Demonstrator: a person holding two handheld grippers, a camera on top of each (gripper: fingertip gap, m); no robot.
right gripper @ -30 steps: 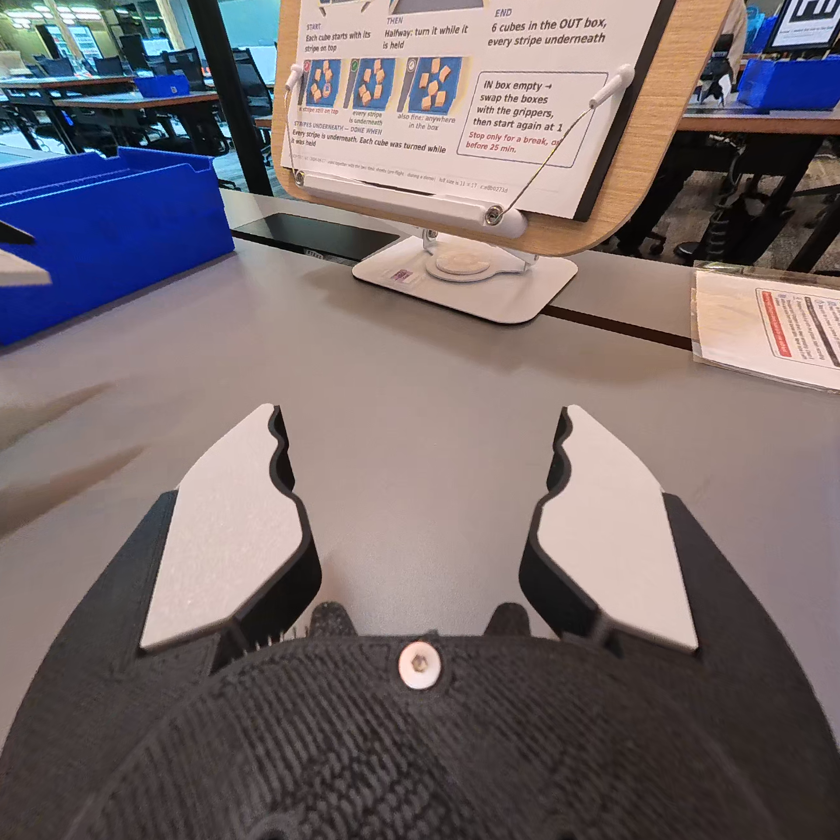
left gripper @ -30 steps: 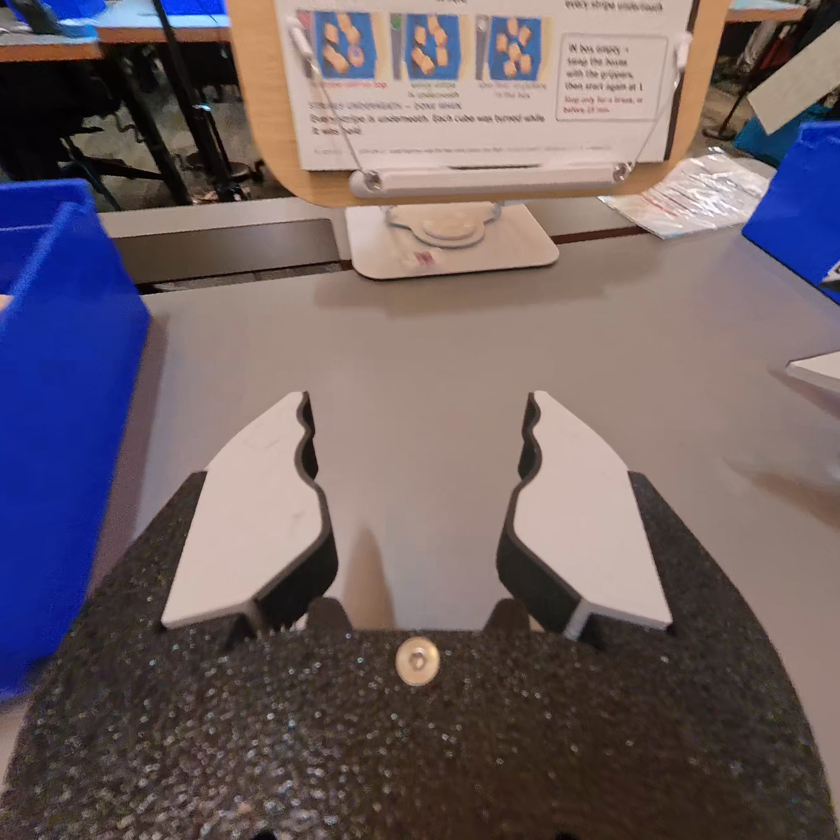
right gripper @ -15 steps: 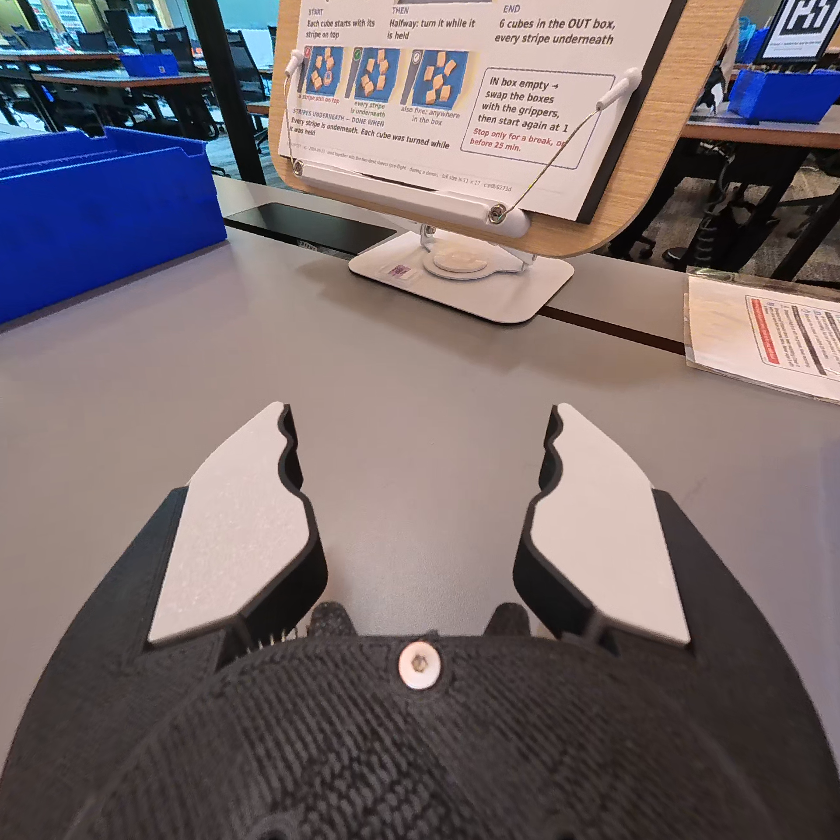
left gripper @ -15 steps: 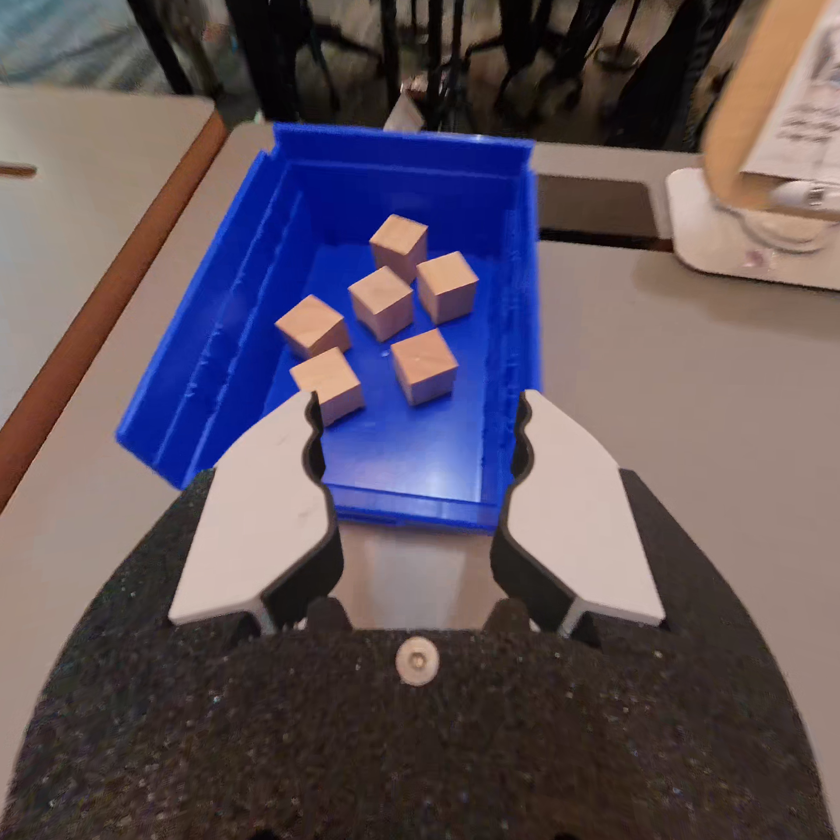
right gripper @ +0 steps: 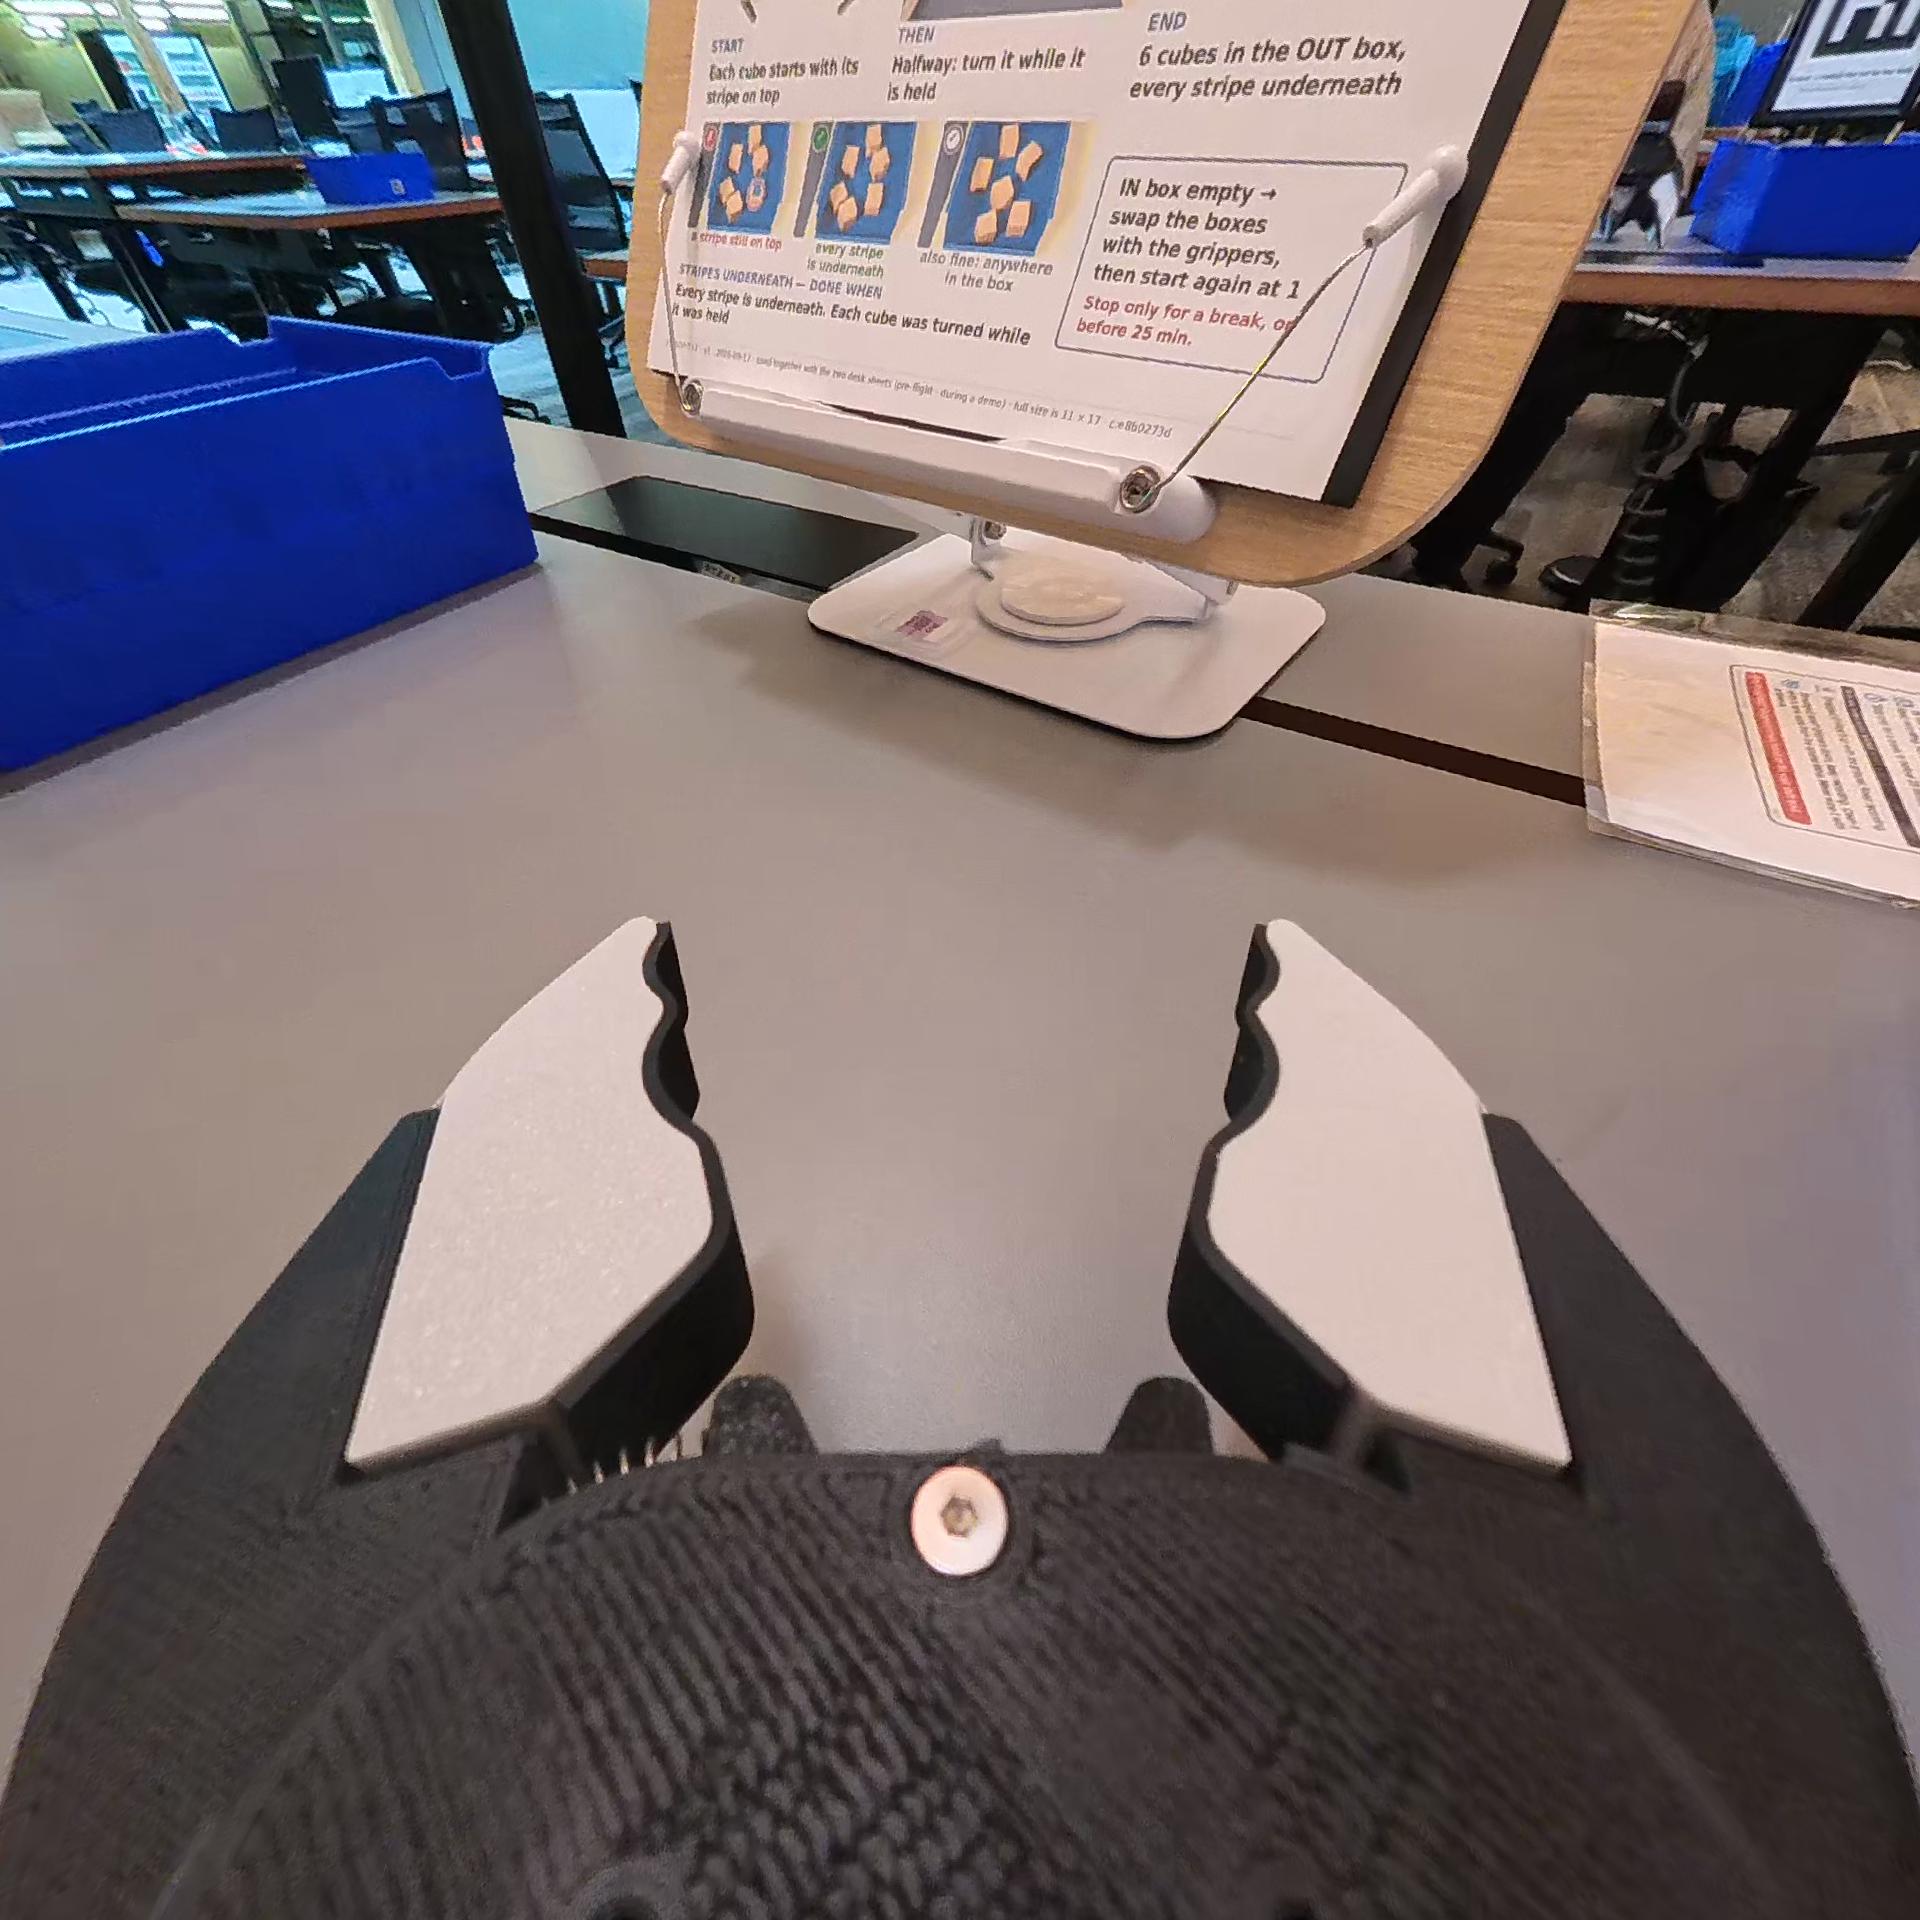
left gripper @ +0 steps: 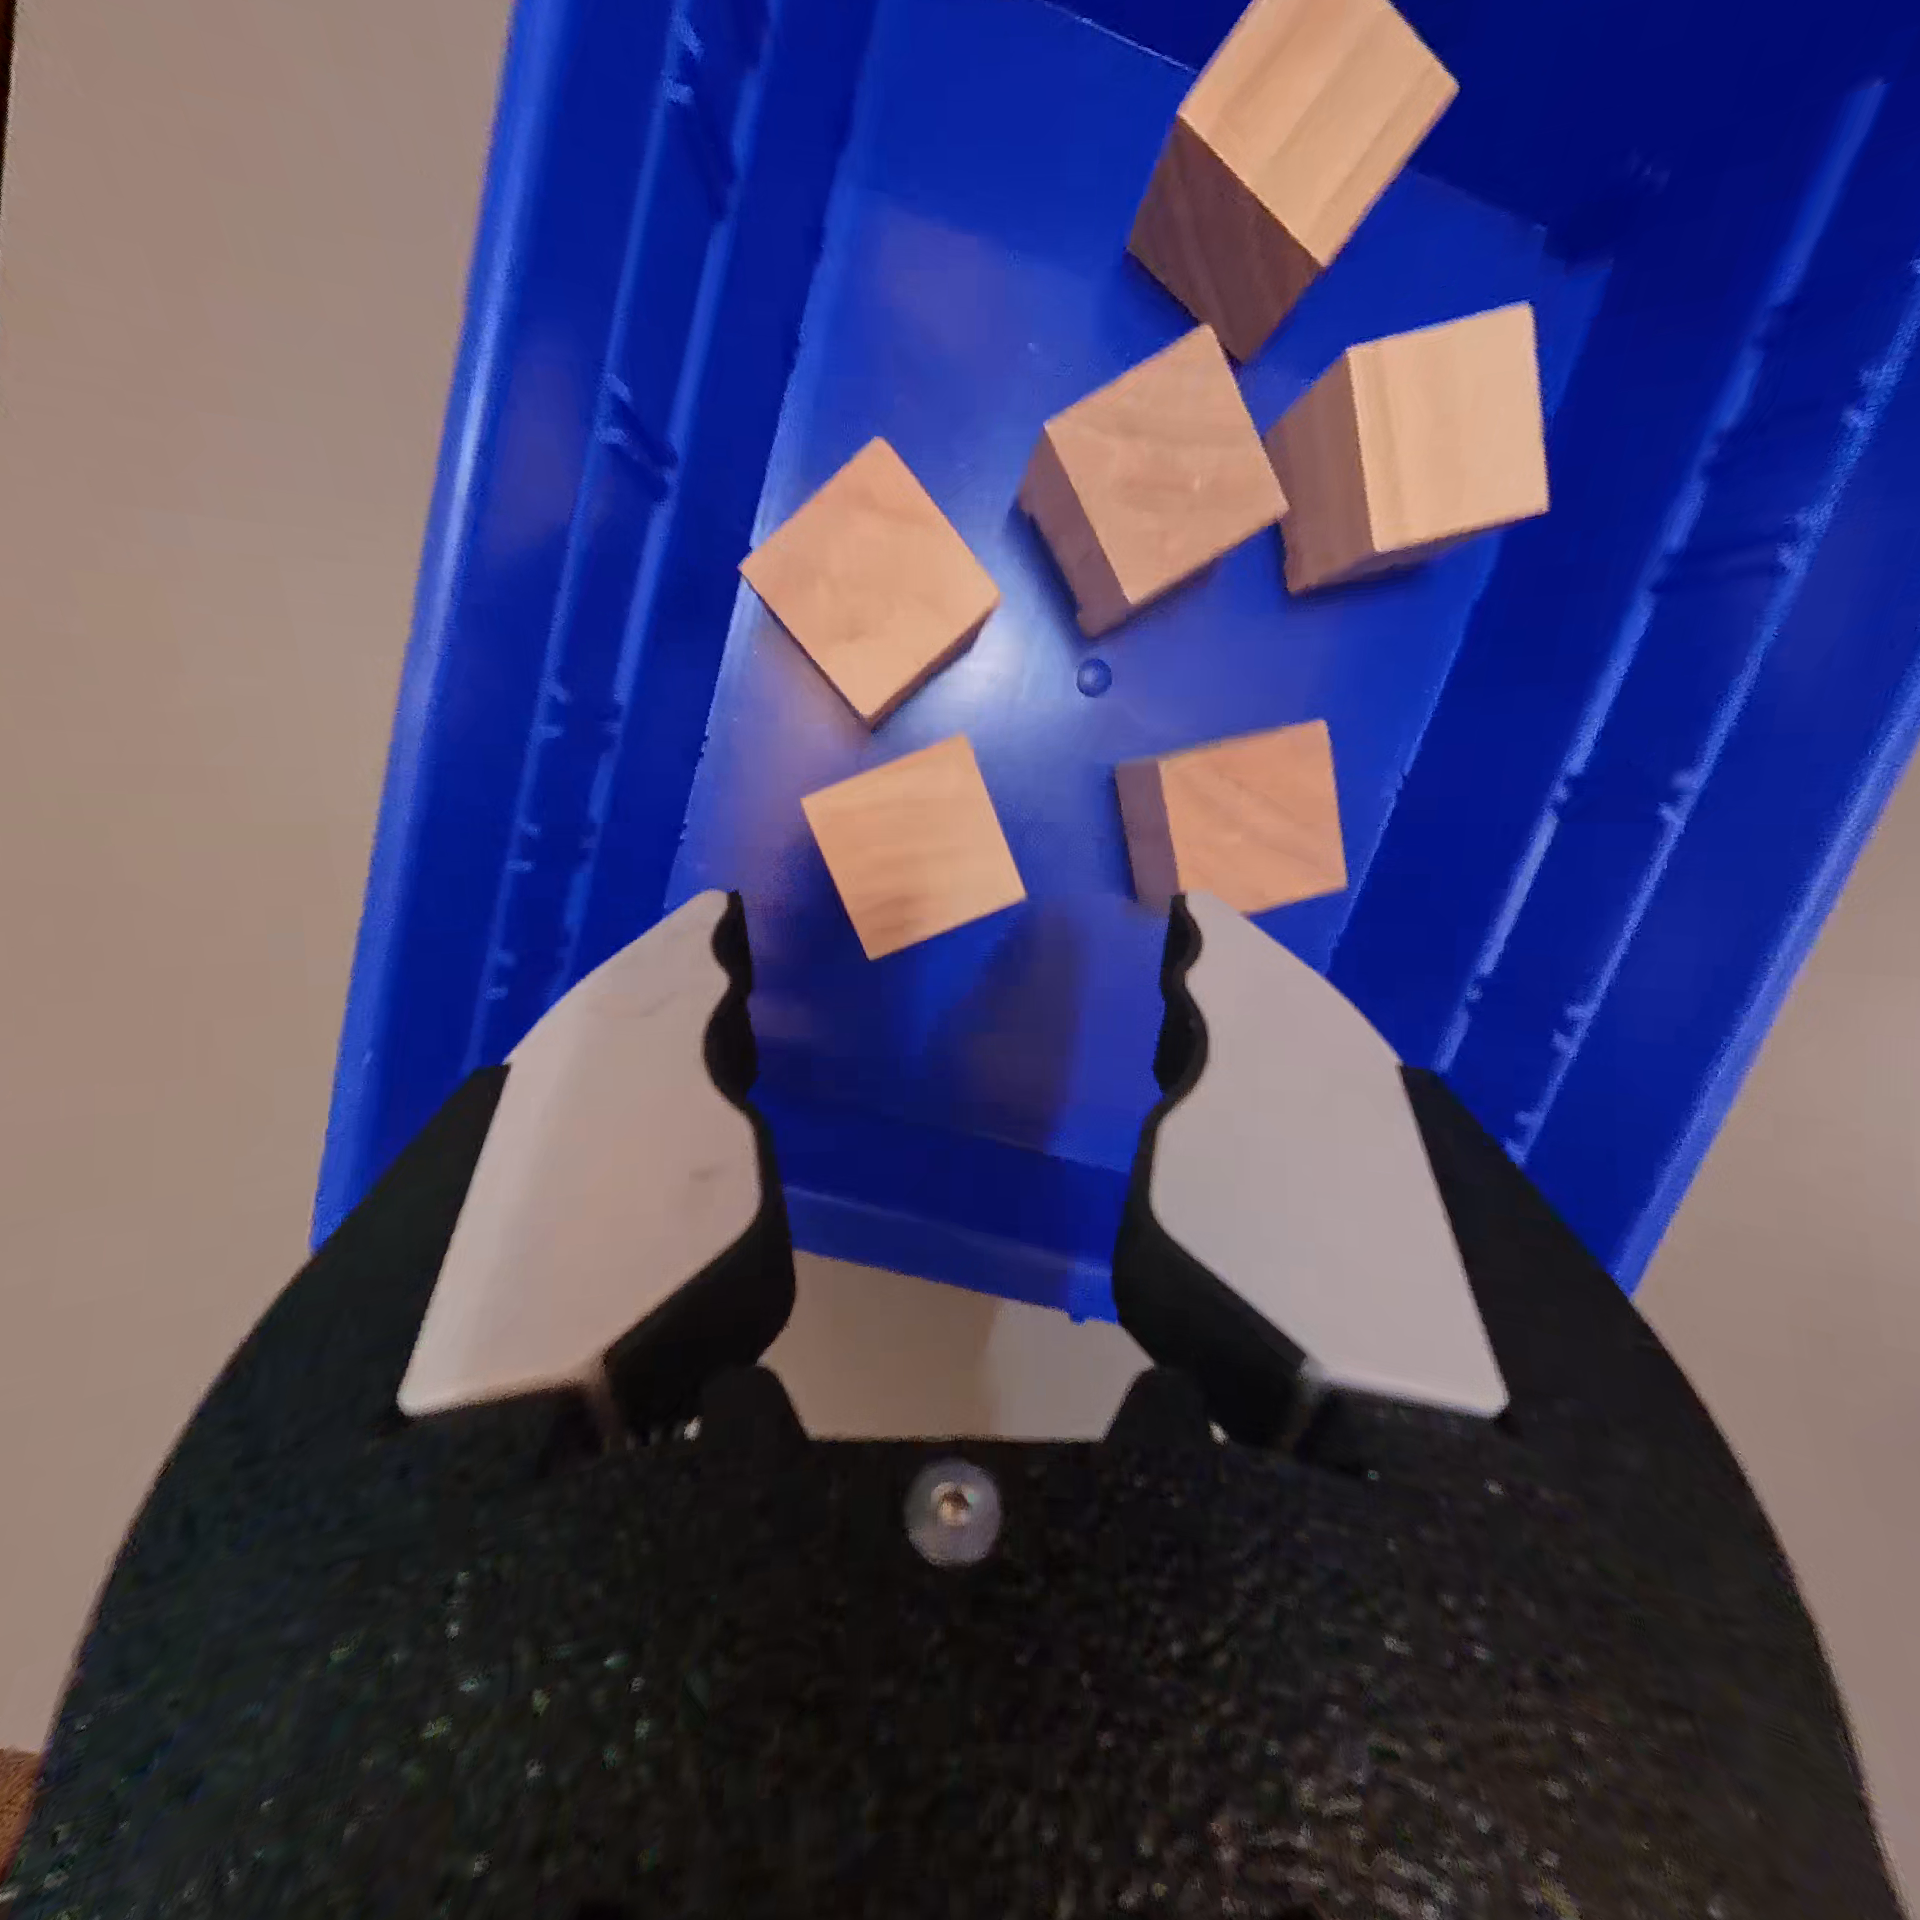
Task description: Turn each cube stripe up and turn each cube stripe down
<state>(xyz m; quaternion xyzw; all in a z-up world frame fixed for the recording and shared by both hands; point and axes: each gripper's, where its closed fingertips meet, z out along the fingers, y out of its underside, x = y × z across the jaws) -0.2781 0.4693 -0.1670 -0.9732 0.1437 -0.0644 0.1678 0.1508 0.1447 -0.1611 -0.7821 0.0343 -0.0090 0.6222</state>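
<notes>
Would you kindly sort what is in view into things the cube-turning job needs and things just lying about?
Part of the job:
six wooden cubes
blue bin holding them
left hand-held gripper, open above the bin
right hand-held gripper, open over bare table

Lying about:
instruction sheet stand
laminated sheet

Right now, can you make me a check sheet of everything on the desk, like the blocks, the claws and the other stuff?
Surface: grey table, bare between the things.
Job's things: six wooden cubes lie loose in the blue bin; no stripe shows on their top faces.
Clutter: paper sheet on a wooden stand; a sleeved sheet at the right edge.
Grippers: left gripper hangs over the bin's near end, jaws open, holding nothing; right gripper is over bare table, jaws open, holding nothing.
Cables: nothing seen.
Surroundings: more desks, office chairs and another blue bin behind.
</notes>
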